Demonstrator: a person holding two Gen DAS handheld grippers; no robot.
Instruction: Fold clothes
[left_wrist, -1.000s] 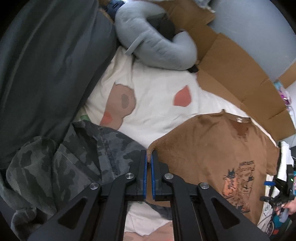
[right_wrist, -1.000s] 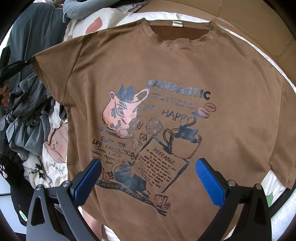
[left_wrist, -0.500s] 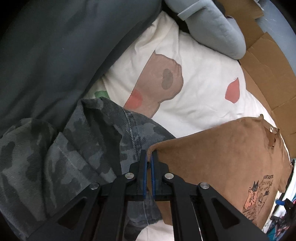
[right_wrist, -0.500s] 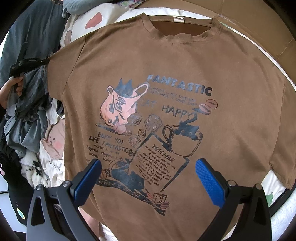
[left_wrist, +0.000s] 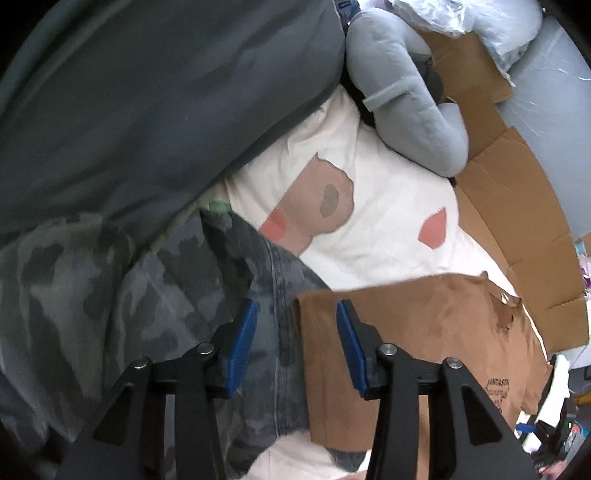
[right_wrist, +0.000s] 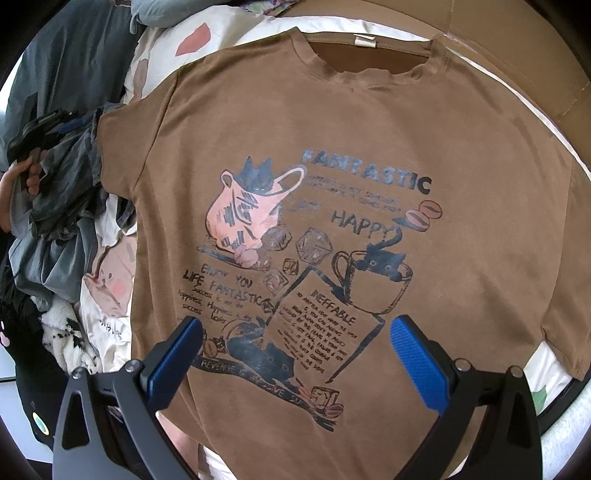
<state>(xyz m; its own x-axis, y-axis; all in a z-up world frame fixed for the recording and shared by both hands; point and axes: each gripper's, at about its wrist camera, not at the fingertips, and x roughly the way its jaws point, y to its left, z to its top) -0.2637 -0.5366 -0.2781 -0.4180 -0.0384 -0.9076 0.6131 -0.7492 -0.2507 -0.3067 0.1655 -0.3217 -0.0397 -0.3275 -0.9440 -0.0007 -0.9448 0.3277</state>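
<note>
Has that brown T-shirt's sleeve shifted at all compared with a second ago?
Yes. In the right wrist view the brown T-shirt's sleeve has been drawn outward toward the camouflage garment. The left gripper's jaws have just been opening, releasing it.

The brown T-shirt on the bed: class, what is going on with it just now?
A person with a gripper in each hand is laying out the brown T-shirt print side up on the bed, ready for folding. The left gripper has just been opening; the sleeve corner lies between its pads, not pinched. The right gripper hovers open over the hem. No fold is made yet.
</note>
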